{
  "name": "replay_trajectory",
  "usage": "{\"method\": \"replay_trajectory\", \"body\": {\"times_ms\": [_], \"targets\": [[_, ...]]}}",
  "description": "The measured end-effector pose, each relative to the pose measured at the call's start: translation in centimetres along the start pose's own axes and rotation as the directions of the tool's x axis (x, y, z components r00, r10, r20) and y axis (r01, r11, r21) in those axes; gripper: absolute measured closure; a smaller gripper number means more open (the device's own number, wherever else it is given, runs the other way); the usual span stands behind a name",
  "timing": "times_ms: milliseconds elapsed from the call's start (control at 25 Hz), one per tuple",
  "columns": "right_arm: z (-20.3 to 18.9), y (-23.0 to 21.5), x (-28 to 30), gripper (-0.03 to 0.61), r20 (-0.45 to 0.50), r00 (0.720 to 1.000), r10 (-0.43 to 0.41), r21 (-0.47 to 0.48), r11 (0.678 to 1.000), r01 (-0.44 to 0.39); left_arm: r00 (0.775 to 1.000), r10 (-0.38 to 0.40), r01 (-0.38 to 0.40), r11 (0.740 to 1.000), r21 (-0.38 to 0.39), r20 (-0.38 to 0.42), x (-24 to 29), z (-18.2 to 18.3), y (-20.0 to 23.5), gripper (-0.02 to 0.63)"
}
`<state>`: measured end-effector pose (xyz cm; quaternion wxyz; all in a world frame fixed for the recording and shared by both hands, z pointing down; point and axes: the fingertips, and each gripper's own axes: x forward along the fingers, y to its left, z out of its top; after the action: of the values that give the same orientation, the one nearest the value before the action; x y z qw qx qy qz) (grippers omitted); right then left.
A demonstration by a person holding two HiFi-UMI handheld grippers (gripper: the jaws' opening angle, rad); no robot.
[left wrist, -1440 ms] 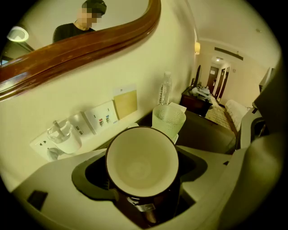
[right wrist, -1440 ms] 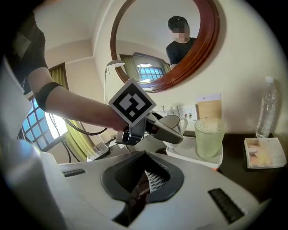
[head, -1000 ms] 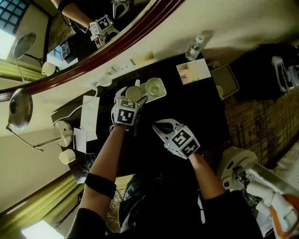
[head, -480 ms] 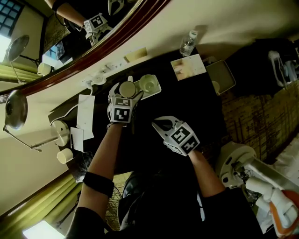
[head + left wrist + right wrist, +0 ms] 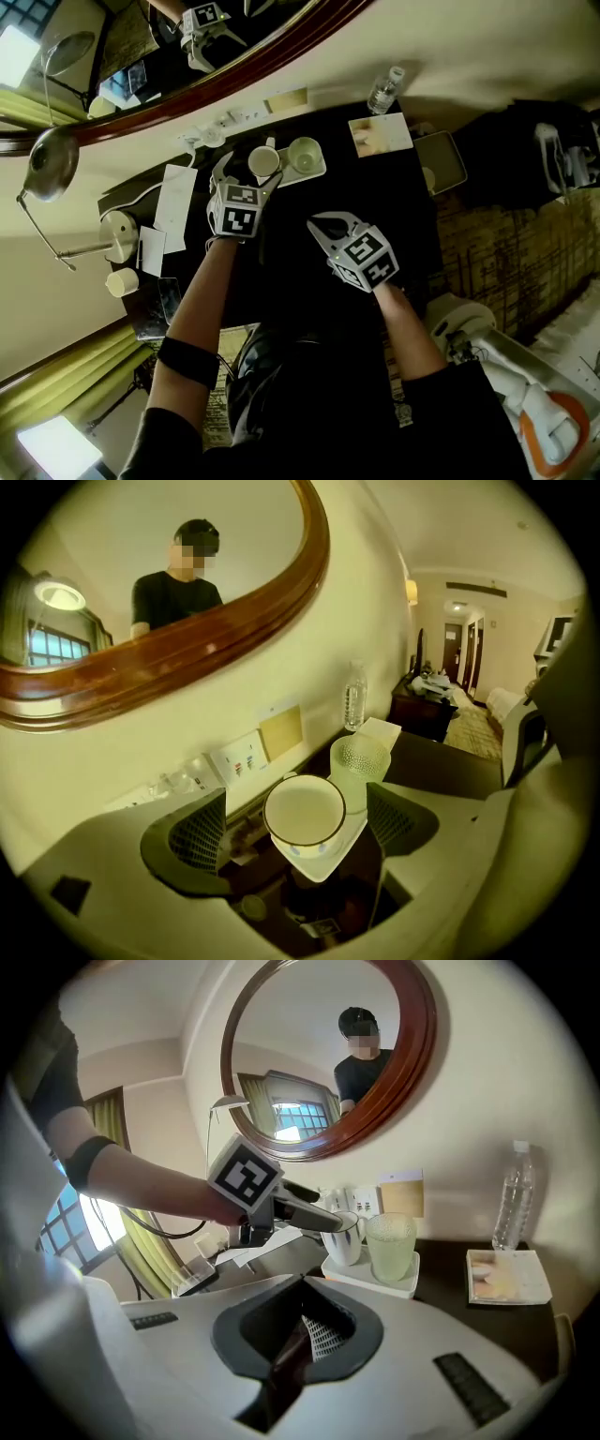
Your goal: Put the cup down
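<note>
A white cup with a dark rim [image 5: 303, 810] stands upright on a white tray [image 5: 319, 862], beside a frosted green glass [image 5: 359, 761]. My left gripper [image 5: 298, 829] is open; its jaws have just been opening, and the cup shows in the gap with the pads clear of its sides. In the head view the left gripper [image 5: 248, 178] sits just short of the cup [image 5: 265, 161] and the glass [image 5: 305, 154]. My right gripper [image 5: 323, 227] hangs over the dark table, shut and empty. Its own view shows the cup [image 5: 345, 1239] and one left finger by the rim.
A water bottle [image 5: 386, 91] and a square card [image 5: 380, 134] lie right of the tray [image 5: 321, 172]. Papers [image 5: 175, 206] and a lamp [image 5: 117, 234] are on the left. The wall with sockets and a round mirror runs behind the table.
The left gripper has drawn back and up from the cup with its jaws wider apart. The cup stays on the tray. The right gripper has barely shifted.
</note>
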<state>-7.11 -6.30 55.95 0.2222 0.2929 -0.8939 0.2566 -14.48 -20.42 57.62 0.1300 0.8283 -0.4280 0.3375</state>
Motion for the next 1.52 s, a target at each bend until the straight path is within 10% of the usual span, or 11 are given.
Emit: {"method": "replay_trajectory", "body": {"times_ms": [200,560,1520], "targets": [[1.6,-0.5,-1.7,0.578,0.008,0.999,-0.035,-0.031,0.999,0.035,0.997,0.056,-0.053,0.997,-0.051,0.05,-4.6,0.9,0.4,0.164],[4.0,-0.1,-4.8,0.578,0.023,0.998,-0.055,-0.148,0.987,0.058,0.966,0.19,-0.17,0.977,-0.128,0.175,-14.3,1.9,0.7,0.605],[0.7,-0.7,-10.1,0.578,0.038,0.991,-0.125,-0.134,0.983,0.129,0.967,0.099,-0.043,0.971,-0.234,0.236,-22.5,-4.7,-7.7,0.611]]}}
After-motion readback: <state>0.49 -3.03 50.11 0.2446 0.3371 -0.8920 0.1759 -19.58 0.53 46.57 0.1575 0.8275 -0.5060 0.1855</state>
